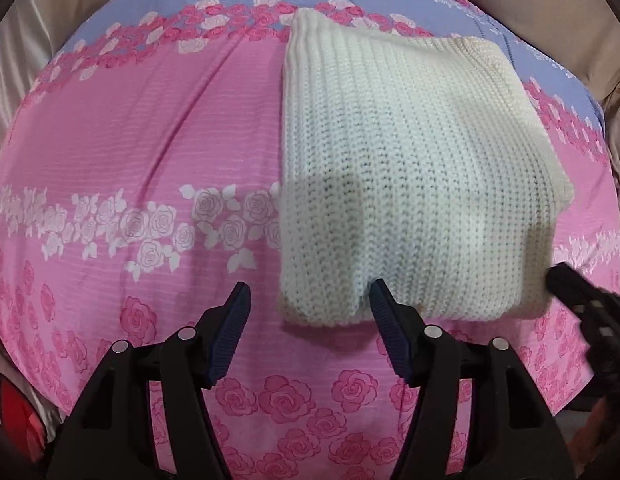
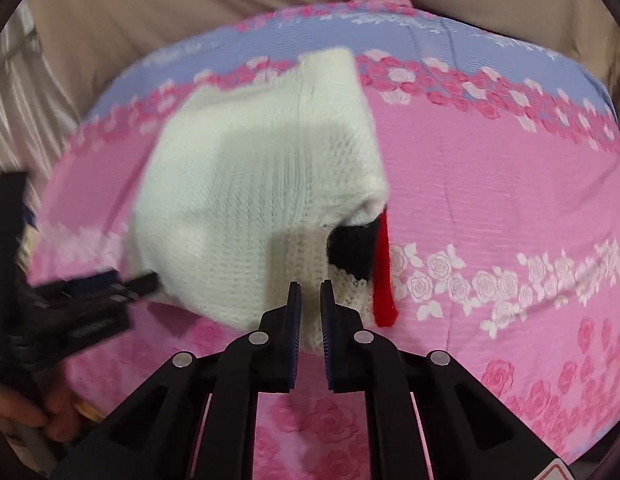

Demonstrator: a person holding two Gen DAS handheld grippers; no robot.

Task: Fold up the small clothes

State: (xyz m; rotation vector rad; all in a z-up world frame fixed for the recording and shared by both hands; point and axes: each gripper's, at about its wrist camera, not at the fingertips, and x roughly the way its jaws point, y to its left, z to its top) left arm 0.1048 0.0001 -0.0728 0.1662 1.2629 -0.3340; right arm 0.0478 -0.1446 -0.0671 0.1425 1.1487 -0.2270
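Both wrist views look down, close, at the same white knit (image 1: 409, 184) from opposite sides.

Your left claw (image 1: 310, 304): black plastic arms, ribbed navy pads, round silver rivets on each link. Right claw (image 2: 310, 300): same build, a red-and-white label corner at 5 o'clock. Bare-skinned hand (image 2: 42, 416) at 8 o'clock.

A pink and blue rose-print bedsheet (image 1: 130, 152) lies against beige fabric (image 2: 190, 8) behind.
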